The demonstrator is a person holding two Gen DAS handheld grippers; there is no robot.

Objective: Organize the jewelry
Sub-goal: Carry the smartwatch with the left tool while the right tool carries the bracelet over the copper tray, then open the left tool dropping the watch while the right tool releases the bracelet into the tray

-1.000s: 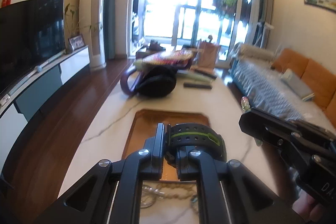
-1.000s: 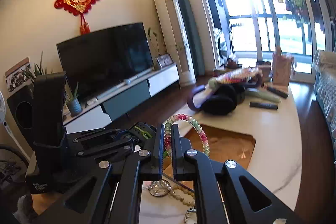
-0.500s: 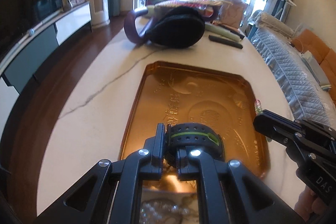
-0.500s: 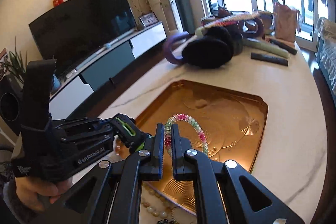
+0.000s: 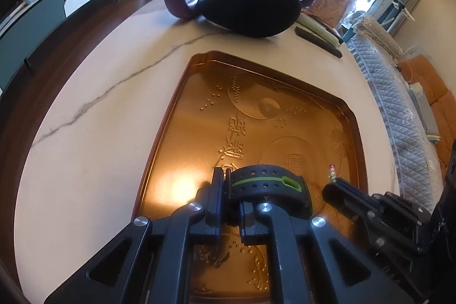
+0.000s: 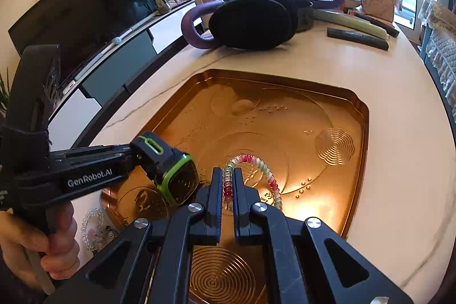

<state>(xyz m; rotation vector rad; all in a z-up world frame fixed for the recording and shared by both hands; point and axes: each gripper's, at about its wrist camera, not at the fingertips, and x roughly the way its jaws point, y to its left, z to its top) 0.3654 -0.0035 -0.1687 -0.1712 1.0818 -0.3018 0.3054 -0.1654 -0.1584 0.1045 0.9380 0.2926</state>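
My left gripper (image 5: 230,190) is shut on the strap of a black and green watch (image 5: 268,185) and holds it low over the near part of a golden tray (image 5: 250,116). In the right wrist view the watch (image 6: 176,175) hangs over the tray's (image 6: 313,110) left side, its face tilted down. My right gripper (image 6: 227,187) is shut on a bead bracelet (image 6: 266,173) of pink, green and white beads, held just above the tray's middle. Its tip shows in the left wrist view (image 5: 332,175).
A marble-look table (image 5: 94,150) carries the tray. Black and purple earmuffs (image 6: 250,19) and a dark remote (image 6: 357,39) lie at the far end. Clear bead bracelets (image 6: 92,227) lie on the table by the tray's near left corner. A TV stand is left, a sofa right.
Both grippers tilted down and moved forward over the tray, lowering the watch and the bead bracelet close to its surface. The loose jewelry on the table dropped out of the left view.
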